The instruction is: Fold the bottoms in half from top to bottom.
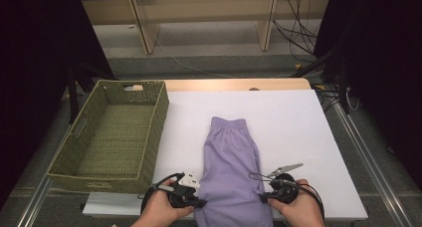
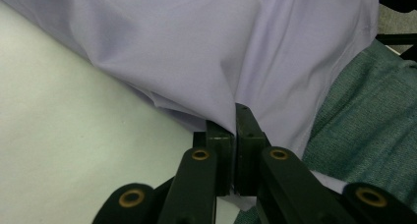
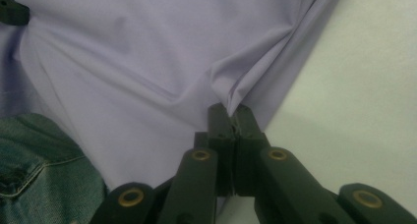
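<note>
White covering spans the bench [image 1: 298,127], where lilac shorts [image 1: 231,162] lie lengthwise beside a woven green basket [image 1: 154,137]; my left tool [image 1: 201,203] and right tool [image 1: 262,197] grip their near edges. Left gripper view: my jaws pinch a lilac fold [image 2: 216,86]. Right gripper view: my jaws pinch the opposite fold [image 3: 236,91].

On the table [image 1: 308,137] in front of you, the garment [image 1: 231,167] lies lengthwise in the middle, its waistband at the far end and its near end apparently hanging over the table's near edge. The basket [image 1: 149,132] sits to its left, apart from it. Your left gripper [image 1: 199,203] is at the garment's left edge, your right gripper [image 1: 263,197] at its right.
</note>
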`<state>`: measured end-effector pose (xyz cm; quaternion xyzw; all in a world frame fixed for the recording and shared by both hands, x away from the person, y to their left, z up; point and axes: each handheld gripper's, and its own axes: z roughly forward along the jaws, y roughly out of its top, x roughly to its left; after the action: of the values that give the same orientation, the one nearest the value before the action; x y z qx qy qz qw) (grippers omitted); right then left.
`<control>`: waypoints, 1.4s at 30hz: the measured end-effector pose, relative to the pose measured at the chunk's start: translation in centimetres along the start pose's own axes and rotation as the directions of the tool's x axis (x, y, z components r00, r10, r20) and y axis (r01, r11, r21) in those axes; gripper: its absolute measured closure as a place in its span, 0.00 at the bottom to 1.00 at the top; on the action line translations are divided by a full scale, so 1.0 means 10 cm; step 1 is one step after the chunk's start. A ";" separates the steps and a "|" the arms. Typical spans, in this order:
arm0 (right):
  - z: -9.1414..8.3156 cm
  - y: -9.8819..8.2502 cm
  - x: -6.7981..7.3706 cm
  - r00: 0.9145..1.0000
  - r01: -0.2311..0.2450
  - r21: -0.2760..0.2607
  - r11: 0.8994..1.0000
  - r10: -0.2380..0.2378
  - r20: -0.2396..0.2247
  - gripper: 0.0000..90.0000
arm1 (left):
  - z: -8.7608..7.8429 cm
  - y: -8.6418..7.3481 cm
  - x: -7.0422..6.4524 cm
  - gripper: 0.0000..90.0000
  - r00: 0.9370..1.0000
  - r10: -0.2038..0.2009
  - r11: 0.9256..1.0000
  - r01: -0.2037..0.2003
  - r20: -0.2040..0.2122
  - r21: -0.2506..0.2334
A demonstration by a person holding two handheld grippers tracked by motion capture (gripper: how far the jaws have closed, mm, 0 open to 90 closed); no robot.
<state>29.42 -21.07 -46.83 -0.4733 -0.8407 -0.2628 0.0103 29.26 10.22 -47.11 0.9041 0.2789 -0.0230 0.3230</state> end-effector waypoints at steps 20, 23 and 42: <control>-0.04 -0.05 -0.02 0.999 -0.034 0.002 0.999 0.034 -0.037 0.92 | 0.01 -0.05 -0.04 0.89 1.000 0.021 1.000 -0.021 0.010 0.001; -0.06 -0.05 -0.05 0.998 -0.054 -0.052 0.997 0.053 -0.032 0.84 | 0.00 -0.06 -0.02 0.80 1.000 0.016 1.000 -0.016 0.001 -0.017; -0.08 0.01 -0.19 0.996 0.090 -0.430 0.898 -0.081 0.038 0.28 | -0.09 -0.05 0.22 0.17 0.992 -0.079 0.972 0.054 -0.100 -0.228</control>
<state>30.37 -22.83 -46.59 -0.4290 -0.7819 -0.4378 -0.1143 30.71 12.12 -47.17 0.8517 0.3269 0.0470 0.4068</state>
